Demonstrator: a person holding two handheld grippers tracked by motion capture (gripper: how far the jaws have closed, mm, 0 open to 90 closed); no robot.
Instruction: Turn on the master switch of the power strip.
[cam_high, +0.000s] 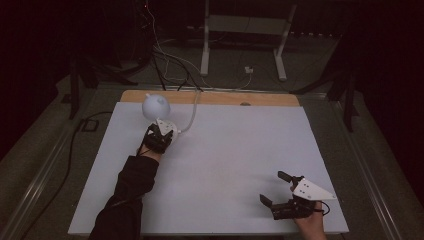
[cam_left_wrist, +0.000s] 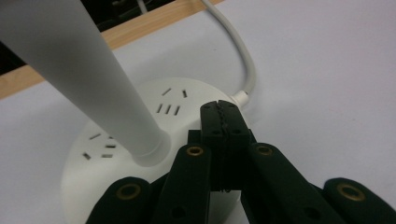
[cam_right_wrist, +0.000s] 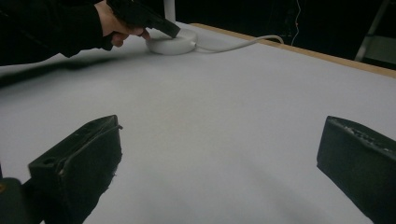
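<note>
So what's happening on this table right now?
A person is working with a handheld gripper in each hand at a white-topped table. The left gripper, jaws shut with nothing between them, has its tips over the round white base of a white desk lamp at the far left, near where its white cord plugs in, perhaps to press a control. The right gripper rests open at the near right, holding nothing.
</note>
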